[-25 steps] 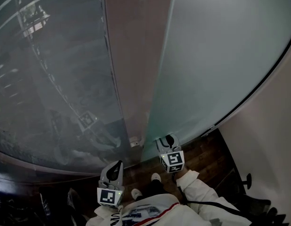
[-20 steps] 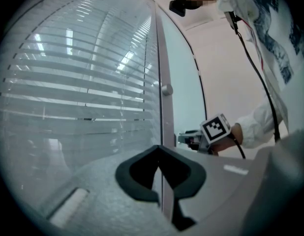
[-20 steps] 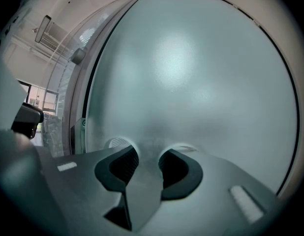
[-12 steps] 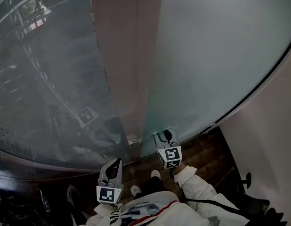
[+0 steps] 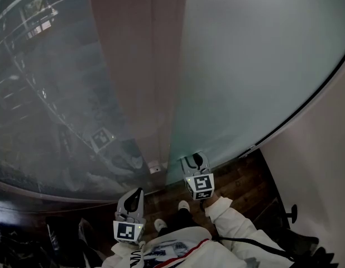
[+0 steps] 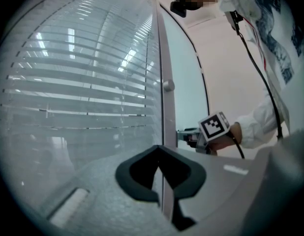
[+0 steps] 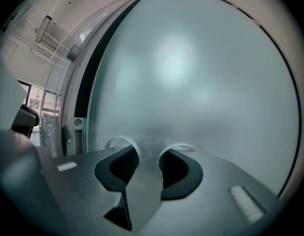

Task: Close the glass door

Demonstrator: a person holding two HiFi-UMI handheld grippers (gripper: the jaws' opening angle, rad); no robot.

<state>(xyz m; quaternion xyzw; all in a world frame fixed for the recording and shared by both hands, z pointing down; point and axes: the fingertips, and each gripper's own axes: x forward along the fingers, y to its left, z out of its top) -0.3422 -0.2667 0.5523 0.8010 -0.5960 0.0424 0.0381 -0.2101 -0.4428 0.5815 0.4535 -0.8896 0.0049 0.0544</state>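
Note:
The frosted glass door fills the right of the head view; its left edge runs down beside a brown post. My right gripper is at the door's lower part near that edge, jaws open with nothing between them. In the right gripper view the fingertips sit right at the frosted glass; contact is unclear. My left gripper hangs back over the floor, shut and empty, pointing at the post. The left gripper view shows the right gripper at the door.
A clear glass wall with blinds stands left of the post and mirrors a marker cube. Dark wooden floor and a white wall lie to the right. A metal bracket with a screw sits left of the door.
In the head view the post and the door's edge have drifted left in the picture. Both grippers stay almost where they were, the right one still at the glass.

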